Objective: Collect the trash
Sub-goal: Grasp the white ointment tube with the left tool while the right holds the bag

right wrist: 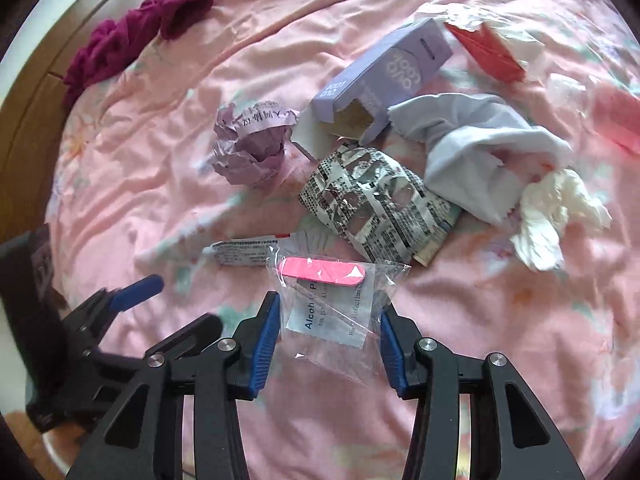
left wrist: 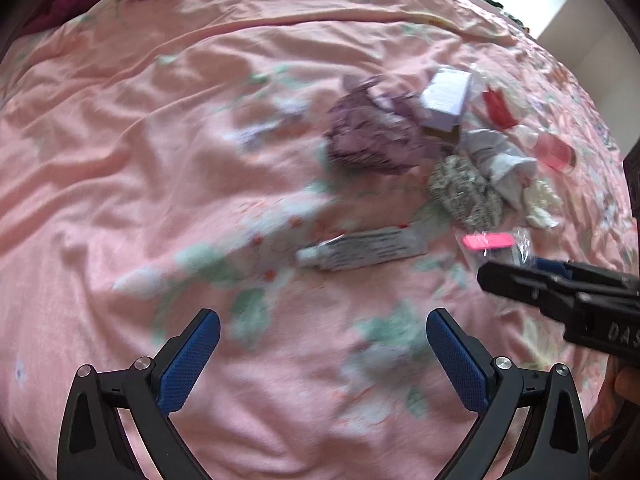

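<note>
Trash lies on a pink floral bedsheet (right wrist: 160, 184). My right gripper (right wrist: 328, 320) is open, its fingers on either side of a clear plastic packet with a pink strip (right wrist: 332, 300); the packet also shows in the left wrist view (left wrist: 496, 242). Beyond it lie a squeezed tube (right wrist: 244, 254), a foil blister wrapper (right wrist: 372, 204), crumpled purple paper (right wrist: 252, 148), a lilac carton (right wrist: 384, 76), pale cloth (right wrist: 472, 148), white tissue (right wrist: 556, 208) and a red wrapper (right wrist: 488, 54). My left gripper (left wrist: 322, 340) is open and empty, hovering short of the tube (left wrist: 360, 250).
A dark magenta garment (right wrist: 136, 44) lies at the far left by the wooden bed frame (right wrist: 36, 92). A pink bottle (left wrist: 554, 152) lies at the right of the pile. The right gripper's body (left wrist: 568, 300) crosses the left view's right side.
</note>
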Demonstrator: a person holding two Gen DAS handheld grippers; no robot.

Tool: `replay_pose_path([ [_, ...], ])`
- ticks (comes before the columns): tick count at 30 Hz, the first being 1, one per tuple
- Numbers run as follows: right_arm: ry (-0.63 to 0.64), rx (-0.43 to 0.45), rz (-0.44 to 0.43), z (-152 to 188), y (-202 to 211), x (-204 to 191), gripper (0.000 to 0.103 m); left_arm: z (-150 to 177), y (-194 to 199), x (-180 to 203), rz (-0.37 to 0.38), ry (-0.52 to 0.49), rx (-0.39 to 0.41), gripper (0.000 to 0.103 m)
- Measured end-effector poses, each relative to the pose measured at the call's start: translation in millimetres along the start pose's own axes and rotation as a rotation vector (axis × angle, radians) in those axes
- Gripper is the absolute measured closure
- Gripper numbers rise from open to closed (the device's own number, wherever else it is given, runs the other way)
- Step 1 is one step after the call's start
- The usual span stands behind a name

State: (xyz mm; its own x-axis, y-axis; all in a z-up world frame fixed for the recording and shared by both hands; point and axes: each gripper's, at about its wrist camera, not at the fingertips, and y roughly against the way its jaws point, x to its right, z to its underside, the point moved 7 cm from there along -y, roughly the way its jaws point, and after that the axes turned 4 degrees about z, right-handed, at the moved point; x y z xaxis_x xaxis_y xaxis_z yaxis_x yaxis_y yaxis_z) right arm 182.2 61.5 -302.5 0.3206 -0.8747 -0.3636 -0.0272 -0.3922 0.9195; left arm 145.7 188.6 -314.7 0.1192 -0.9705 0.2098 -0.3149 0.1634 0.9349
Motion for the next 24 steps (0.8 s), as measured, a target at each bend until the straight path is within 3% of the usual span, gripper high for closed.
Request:
replay_pose_path([
  [10,-0.079,0.016,-0.070,11.0,23.2,23.3,0.057,-38.9,-41.0,42.1,0.073,-0.157,-0.050,0.002],
  [14,-0.104,0.025,-0.095,12.5,27.6,31.2,0.057,-37.9,-63.2,44.2,0.013,-0.238,-0.116,0.020],
  [17,-0.125,0.027,-0.120,12.8,28.9,34.1,0.057,-37.8,-63.9,45.5,-0.015,-0.291,-0.110,0.037],
  [24,-0.177,0.038,-0.174,13.6,29.0,38.6,0.057,-42.4,-64.9,65.2,-0.135,-0.461,-0.110,0.035],
])
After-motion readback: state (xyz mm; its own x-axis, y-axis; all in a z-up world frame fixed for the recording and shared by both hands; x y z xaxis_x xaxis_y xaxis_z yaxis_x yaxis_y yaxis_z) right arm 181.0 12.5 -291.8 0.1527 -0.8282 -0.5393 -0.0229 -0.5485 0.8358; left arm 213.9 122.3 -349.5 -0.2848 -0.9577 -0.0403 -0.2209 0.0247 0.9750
